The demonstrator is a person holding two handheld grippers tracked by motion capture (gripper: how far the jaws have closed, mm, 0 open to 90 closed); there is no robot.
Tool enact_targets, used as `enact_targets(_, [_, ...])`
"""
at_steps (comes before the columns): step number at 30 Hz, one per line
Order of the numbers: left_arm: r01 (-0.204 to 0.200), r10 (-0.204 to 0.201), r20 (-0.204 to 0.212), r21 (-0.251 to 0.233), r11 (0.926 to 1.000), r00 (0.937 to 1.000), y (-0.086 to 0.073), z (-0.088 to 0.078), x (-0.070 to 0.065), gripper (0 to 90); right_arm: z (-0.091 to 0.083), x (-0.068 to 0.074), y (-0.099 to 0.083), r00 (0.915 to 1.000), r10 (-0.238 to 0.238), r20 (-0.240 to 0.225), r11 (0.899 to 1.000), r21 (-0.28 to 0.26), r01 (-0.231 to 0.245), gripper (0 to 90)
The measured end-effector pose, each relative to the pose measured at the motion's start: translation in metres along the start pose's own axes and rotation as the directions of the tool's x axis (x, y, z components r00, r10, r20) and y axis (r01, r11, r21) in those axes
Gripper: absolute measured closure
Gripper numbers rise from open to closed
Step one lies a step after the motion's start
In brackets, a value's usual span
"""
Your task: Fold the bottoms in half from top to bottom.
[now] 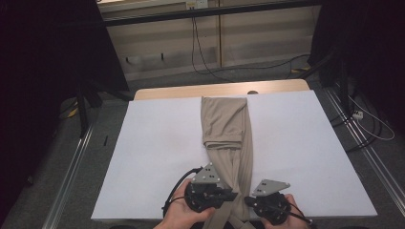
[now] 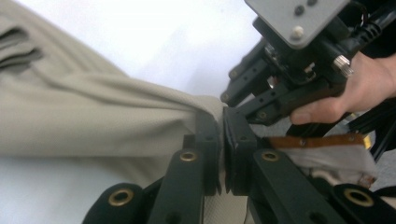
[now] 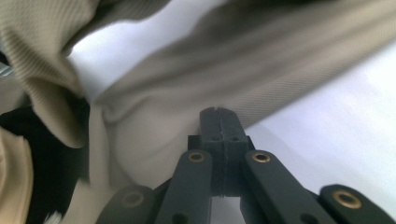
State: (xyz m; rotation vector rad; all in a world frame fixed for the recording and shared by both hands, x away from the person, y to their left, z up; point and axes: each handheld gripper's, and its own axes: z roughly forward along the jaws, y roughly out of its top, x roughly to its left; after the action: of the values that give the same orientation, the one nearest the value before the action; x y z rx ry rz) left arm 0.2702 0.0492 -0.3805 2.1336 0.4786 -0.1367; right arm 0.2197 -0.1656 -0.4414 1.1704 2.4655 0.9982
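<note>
Beige trousers [image 1: 224, 129] lie lengthwise down the middle of the white worktop [image 1: 305, 143], near end gripped.
Left claw [image 2: 223, 140] pinches the cloth; right claw [image 3: 219, 122] is pressed together at the fabric's edge — whether it grips cloth, I cannot tell. Lift both evenly — no containers here.

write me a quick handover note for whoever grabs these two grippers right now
Left gripper: shut on the beige trousers at their near end.
Right gripper: shut at the cloth's edge; whether it pinches fabric is unclear.
Trousers lie lengthwise down the middle of the white table cover, legs together, far part doubled over, near end hanging off the front edge.
Left, probably: fold the near end up.
</note>
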Motion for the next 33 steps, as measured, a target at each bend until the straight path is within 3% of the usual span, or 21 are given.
enact_targets(3, [-0.017,0.017,0.025,0.009,0.9998,0.9995,0.009,0.011,-0.005,86.0,-0.013,-0.007,-0.007,0.9997,0.022,0.013,1.0,-0.002,-0.022,90.0])
enact_targets(5, [-0.027,0.026,0.042,0.043,0.9987,0.9988,0.01,0.02,-0.01,85.7,-0.018,-0.009,-0.012,0.9996,0.022,0.019,1.0,0.011,-0.022,90.0])
enact_targets(7, [-0.029,0.024,0.064,0.073,0.9969,0.9976,0.005,0.031,-0.015,82.9,-0.022,-0.012,-0.017,0.9987,0.037,0.034,0.999,0.01,-0.038,89.4])
enact_targets(9, [-0.035,0.027,0.076,0.112,0.9931,0.9968,-0.003,0.039,-0.02,75.7,-0.026,-0.017,-0.019,0.9975,0.069,0.017,0.998,0.001,-0.069,76.6])
enact_targets(11, [-0.035,0.023,0.096,0.127,0.9912,0.9951,-0.01,0.038,-0.02,73.7,-0.03,-0.019,-0.017,0.998,0.06,0.02,0.998,-0.029,-0.059,78.4])
enact_targets(14, [-0.031,0.026,0.051,0.093,0.9952,0.9984,-0.016,0.019,-0.012,70.0,-0.031,-0.023,-0.009,0.9975,0.07,0.015,0.995,-0.075,-0.068,73.4])
enact_targets(16, [-0.014,0.016,-0.018,0.082,0.9966,0.9997,-0.02,0.005,0.002,72.7,-0.028,-0.025,-0.001,0.9971,0.075,-0.001,0.992,-0.102,-0.075,72.2])
enact_targets(18, [0.033,-0.026,-0.087,0.076,0.9966,0.9958,-0.027,-0.001,0.019,78.0,-0.02,-0.025,0.007,0.9975,0.07,-0.014,0.993,-0.092,-0.071,68.8])
enact_targets(21, [0.065,-0.054,-0.118,0.088,0.994,0.9916,-0.035,0.005,0.035,78.4,-0.005,-0.026,0.017,0.9952,0.078,-0.059,0.994,-0.071,-0.082,65.4])
enact_targets(24, [0.032,-0.02,-0.106,0.112,0.9931,0.9941,-0.035,0.021,0.036,73.7,0.008,-0.026,0.02,0.9981,0.054,-0.031,0.998,-0.04,-0.055,60.9])
enact_targets(25, [0.02,-0.009,-0.098,0.106,0.9942,0.9951,-0.034,0.026,0.035,70.8,0.013,-0.026,0.019,0.9984,0.056,-0.008,0.998,-0.019,-0.057,64.7])
enact_targets(26, [0.007,0.004,-0.098,0.107,0.9942,0.9952,-0.032,0.029,0.032,69.4,0.015,-0.026,0.017,0.9985,0.049,0.023,0.999,0.0,-0.049,74.4])
enact_targets(28, [-0.025,0.034,-0.086,0.103,0.9944,0.9957,-0.027,0.034,0.026,69.5,0.013,-0.028,0.013,0.9983,0.056,0.014,0.998,0.002,-0.056,90.0])
enact_targets(31, [-0.063,0.074,-0.091,0.119,0.9909,0.993,-0.025,0.045,0.02,68.5,0.003,-0.034,0.009,0.9968,0.078,0.018,0.997,-0.018,-0.078,90.0])
enact_targets(33, [-0.084,0.099,-0.093,0.153,0.9846,0.9907,-0.026,0.053,0.019,67.0,-0.003,-0.038,0.006,0.9951,0.095,0.029,0.995,-0.03,-0.094,90.0])
